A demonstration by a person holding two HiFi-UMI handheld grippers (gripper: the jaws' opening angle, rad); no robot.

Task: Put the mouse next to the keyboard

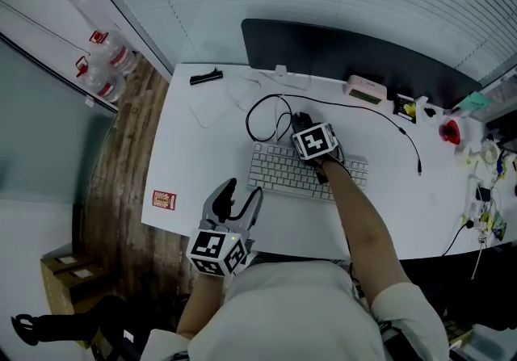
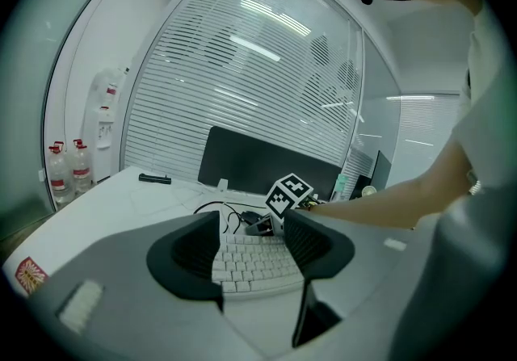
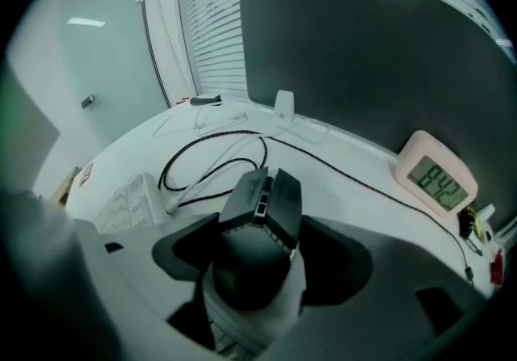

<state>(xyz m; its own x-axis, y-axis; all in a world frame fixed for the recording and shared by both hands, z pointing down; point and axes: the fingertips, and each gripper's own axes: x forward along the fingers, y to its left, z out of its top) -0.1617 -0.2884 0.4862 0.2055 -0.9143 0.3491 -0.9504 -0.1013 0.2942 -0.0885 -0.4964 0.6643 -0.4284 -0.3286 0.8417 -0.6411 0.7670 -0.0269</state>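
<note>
Right gripper [image 3: 257, 238] is tilted steeply down over the black, angular, wired computer mouse [image 3: 266, 198], its jaws spread wide with one on each flank of the mouse's rounded rear. The left pad looks to be right at the shell. A thin strip of pale surface shows on the other side, so I read the grip as not yet pressing. The mouse sits on the white desk [image 1: 202, 157] just behind the far edge of the white flat keyboard [image 1: 279, 167], between it and the dark monitor [image 1: 339, 52]. Its black cable [image 3: 214, 137] lies looped to the left. The step in hand appears to be the grasp. To do it well, the pads should probably meet the two flanks squarely at the widest part of the body, not on the sloped front panels where they could slide off. The lift should be gentle, since the cable loop will likely drag or tug, and it lies near the keyboard's back corner. The bare desk beside the keyboard's right end seems a sensible spot to set it down. Left gripper [image 2: 252, 238] hangs low over the desk's near edge, jaws apart with nothing between them, the keyboard lying farther off beyond.
</note>
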